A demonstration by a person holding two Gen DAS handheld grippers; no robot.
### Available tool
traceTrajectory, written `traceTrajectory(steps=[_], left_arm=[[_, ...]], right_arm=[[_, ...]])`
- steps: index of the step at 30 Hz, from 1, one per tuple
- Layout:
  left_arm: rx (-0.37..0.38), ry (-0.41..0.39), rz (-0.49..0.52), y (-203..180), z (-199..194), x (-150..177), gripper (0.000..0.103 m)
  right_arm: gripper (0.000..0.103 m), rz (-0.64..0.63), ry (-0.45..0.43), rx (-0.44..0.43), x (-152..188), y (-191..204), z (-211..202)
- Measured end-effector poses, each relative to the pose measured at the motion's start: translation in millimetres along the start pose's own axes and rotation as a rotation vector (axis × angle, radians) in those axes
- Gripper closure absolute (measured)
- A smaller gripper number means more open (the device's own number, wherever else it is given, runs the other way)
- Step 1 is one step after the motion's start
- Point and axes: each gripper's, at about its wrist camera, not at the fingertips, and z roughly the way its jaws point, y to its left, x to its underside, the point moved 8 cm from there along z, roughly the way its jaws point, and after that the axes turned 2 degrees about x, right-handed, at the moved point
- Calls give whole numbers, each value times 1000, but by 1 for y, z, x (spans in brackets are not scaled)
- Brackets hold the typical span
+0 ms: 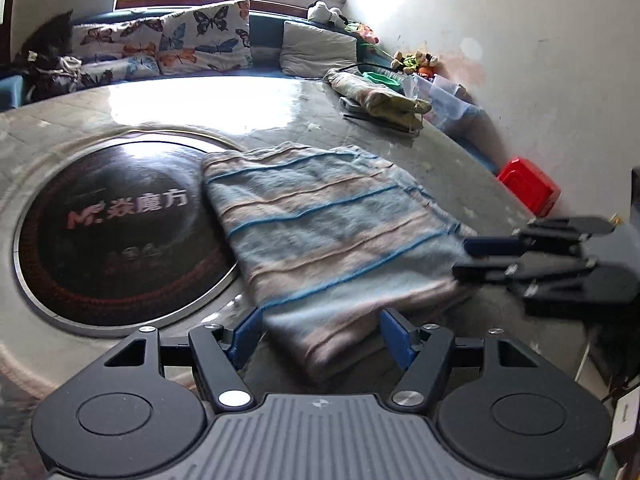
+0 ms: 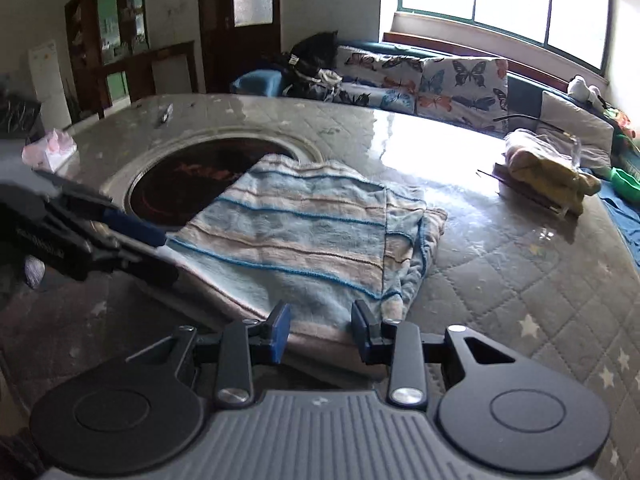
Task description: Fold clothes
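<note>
While the black disc (image 1: 120,232) fills the left of the bench (image 1: 360,128), the striped cloth (image 1: 328,224) lies just right of it, its left edge overlapping the disc's rim. It is already doubled into a rough rectangle: in the right wrist view a layered, slightly ragged edge shows along its right side, and the near corner hangs toward the bench edge.

The left gripper (image 1: 324,340) has its jaws wide apart, one on each side of the cloth's near corner, clamped on nothing. The right gripper (image 2: 322,330) also stands apart at the near hem, with cloth between its jaws but not pinched.

My guess is that a fold is being set up or has just been let go; the pictures fit either. If another fold is wanted, both jaws would have to close on all layers at the near hem, so the ragged right side does not slip.

Further right, a yellowish bundle (image 2: 552,176) rests well apart from the cloth.
</note>
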Motion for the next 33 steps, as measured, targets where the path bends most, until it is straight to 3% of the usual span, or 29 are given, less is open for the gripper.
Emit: traceTrajectory(steps=[6,13,16,21,26,33], left_arm=[[-54,-23,26,0,-5,8,36],[-183,-49,85,2,-4,19,37],[-180,-81,14,10,-10,19,37],[-204,-78,-16,13,-6,24,37],[-227,-119,-111,21,-17,31,45],[-211,-127,-89,19,-37,30,47]], right_arm=[[69,32,-27,6,-1,-3,-7],[69,37,-7,16,3,0,4],[69,36,-5,20,5,0,7],[68,29,-5,27,7,2,9],[68,23,-4,33,8,3,12],[68,9,-9,41,4,8,7]])
